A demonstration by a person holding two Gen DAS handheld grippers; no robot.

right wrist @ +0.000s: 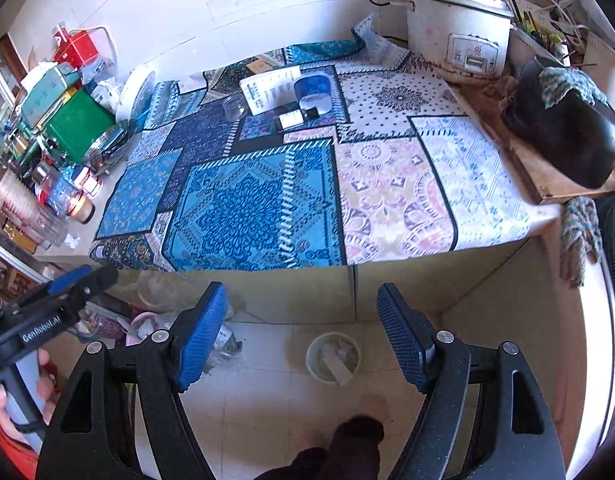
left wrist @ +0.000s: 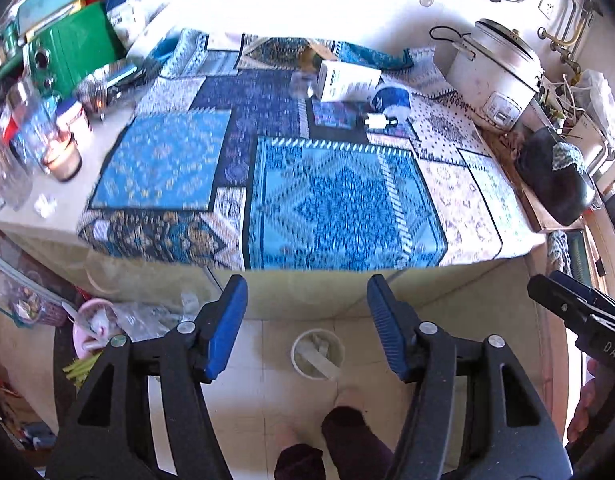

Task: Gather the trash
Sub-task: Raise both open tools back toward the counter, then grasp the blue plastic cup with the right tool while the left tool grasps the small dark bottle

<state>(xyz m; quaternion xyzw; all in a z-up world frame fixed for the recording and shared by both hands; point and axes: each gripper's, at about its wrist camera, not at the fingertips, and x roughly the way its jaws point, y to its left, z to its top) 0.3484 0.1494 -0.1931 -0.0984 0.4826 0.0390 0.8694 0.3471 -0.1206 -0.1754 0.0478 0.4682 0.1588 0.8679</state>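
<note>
Both the left gripper (left wrist: 307, 322) and the right gripper (right wrist: 303, 334), open and empty, are held over the small white round bin (left wrist: 317, 354) on the floor, presumably for dropping, while a white cardboard box (left wrist: 347, 80) is left near the table's far edge.

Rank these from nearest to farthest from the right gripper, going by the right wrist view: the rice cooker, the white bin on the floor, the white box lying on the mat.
1. White bin: on the floor, straight below the open right gripper, already holding scraps.
2. White box: across the patterned mat, lying near the back of the counter.
3. Rice cooker: back right corner, against the wall.
</note>
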